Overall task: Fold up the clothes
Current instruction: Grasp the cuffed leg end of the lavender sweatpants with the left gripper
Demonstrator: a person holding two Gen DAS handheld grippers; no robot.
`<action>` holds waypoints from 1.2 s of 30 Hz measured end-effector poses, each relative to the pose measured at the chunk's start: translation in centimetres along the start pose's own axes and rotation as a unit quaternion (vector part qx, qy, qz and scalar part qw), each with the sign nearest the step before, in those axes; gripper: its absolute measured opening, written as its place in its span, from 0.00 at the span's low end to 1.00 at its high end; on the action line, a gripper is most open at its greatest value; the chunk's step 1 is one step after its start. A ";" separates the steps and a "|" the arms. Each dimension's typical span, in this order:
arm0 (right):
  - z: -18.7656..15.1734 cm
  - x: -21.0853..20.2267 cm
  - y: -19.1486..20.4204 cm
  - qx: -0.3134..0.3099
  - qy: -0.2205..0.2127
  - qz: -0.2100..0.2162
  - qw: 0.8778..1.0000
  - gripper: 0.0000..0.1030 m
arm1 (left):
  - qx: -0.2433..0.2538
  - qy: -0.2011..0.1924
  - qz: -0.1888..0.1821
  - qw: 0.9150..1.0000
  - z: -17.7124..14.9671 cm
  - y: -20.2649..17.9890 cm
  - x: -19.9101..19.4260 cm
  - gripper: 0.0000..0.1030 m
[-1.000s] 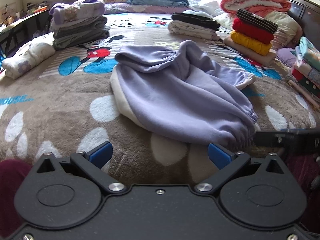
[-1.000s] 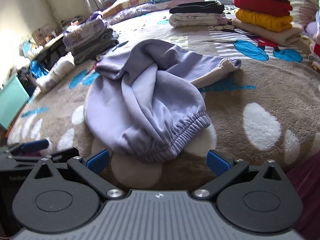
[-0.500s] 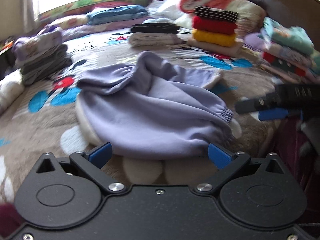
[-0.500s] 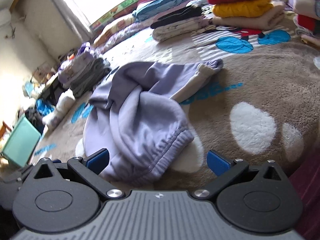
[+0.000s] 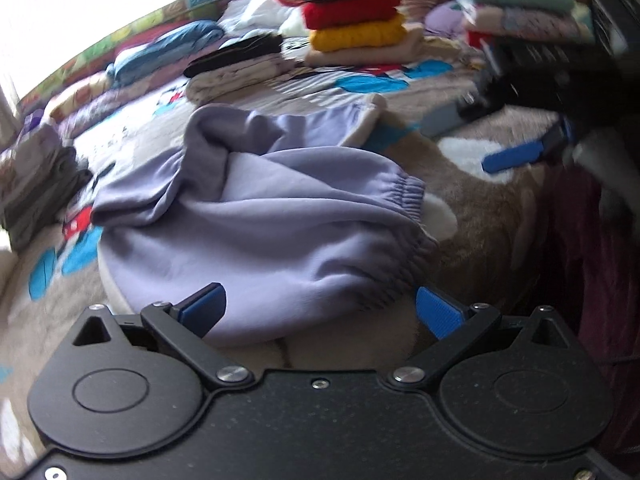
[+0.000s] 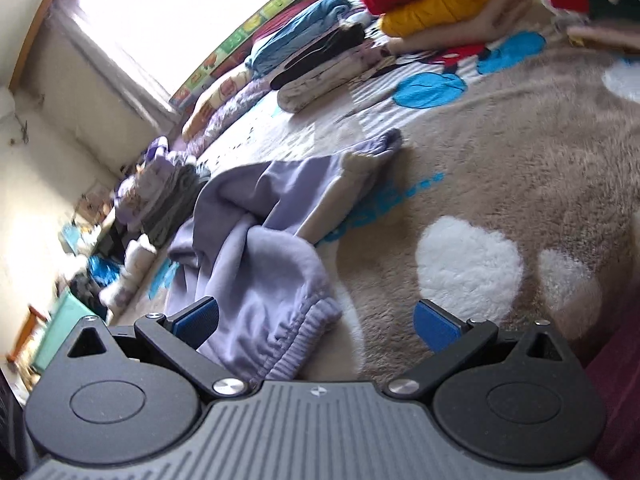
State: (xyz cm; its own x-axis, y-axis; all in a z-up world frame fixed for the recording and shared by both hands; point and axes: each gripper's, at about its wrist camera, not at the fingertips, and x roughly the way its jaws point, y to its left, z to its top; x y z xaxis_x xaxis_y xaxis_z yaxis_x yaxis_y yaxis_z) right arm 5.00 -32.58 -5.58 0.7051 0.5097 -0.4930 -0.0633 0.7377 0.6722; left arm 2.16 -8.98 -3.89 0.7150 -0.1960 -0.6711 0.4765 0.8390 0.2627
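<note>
1. I hold two tools. My left tool [image 5: 318, 310] has its jaws spread wide and grips nothing; its blue pads sit just over the near edge of the lavender sweatpants [image 5: 260, 236].
2. My right tool [image 6: 316, 322] is likewise spread and empty, with its left pad over the pants' elastic cuff [image 6: 296, 344].
3. One pair of sweatpants lies crumpled on the brown blanket [image 6: 520, 168] of the bed, cream lining showing at the far leg [image 5: 368, 118].
4. Folded stacks: I count one with four pieces, striped, red, yellow and beige [image 5: 354, 28] (the beige is partly blurred), one black-on-pale pair [image 5: 240, 64], and a grey-lilac pile [image 6: 160, 196] at the left.
5. From the left camera my right tool [image 5: 516, 156] is smeared by motion and cut off at the frame edge.
</note>
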 end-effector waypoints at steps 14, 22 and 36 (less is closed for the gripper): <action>0.0 1.2 -2.0 0.049 0.013 0.033 0.998 1.00 | 0.138 -0.005 0.033 0.990 0.6 -4.0 2.7 0.71; -0.1 1.1 -2.4 0.063 0.009 0.035 0.997 1.00 | 0.154 -0.020 0.058 0.986 1.7 -3.5 2.9 0.31; 0.0 0.9 -2.5 0.076 0.007 0.050 0.996 1.00 | 0.024 -0.109 0.051 0.992 11.1 5.4 -2.4 0.29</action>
State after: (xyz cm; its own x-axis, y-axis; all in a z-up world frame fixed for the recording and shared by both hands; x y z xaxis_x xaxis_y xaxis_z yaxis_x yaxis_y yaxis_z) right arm 5.77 -33.96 -7.67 0.6913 0.5840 -0.4254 -0.0242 0.6072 0.7942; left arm 8.69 -9.60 6.89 0.8515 -0.2211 -0.4754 0.4166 0.8359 0.3574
